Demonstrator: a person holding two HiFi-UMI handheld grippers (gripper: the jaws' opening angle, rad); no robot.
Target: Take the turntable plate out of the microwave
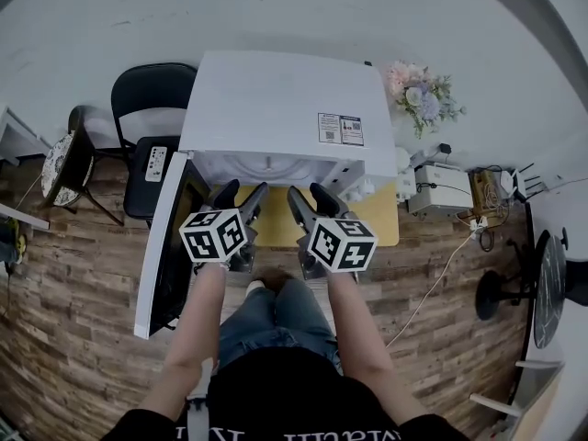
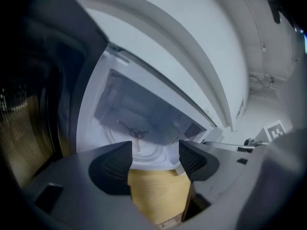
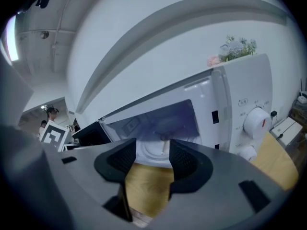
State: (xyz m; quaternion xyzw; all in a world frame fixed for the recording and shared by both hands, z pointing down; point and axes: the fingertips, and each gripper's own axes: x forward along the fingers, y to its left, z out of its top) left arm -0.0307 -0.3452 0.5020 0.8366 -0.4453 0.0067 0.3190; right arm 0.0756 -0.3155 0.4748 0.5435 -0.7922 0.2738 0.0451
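A white microwave (image 1: pixel 276 99) stands on a low yellow wooden top (image 1: pixel 381 219), its door (image 1: pixel 165 246) swung open to the left. Inside the lit cavity lies the clear round turntable plate (image 2: pixel 120 135), with its hub showing at the centre; the right gripper view also catches the plate (image 3: pixel 152 150). My left gripper (image 1: pixel 243 194) and right gripper (image 1: pixel 308 194) hover side by side just in front of the opening, outside the cavity. The left gripper (image 2: pixel 154 152) is open with nothing between its jaws. The right gripper (image 3: pixel 153 157) is open too, and empty.
The microwave's knobs (image 3: pixel 256 121) sit at the right of its front. A black chair (image 1: pixel 152 99) stands behind the door, flowers (image 1: pixel 423 90) and a white box (image 1: pixel 441 186) with cables at the right. The person's knees (image 1: pixel 276 301) are below the grippers.
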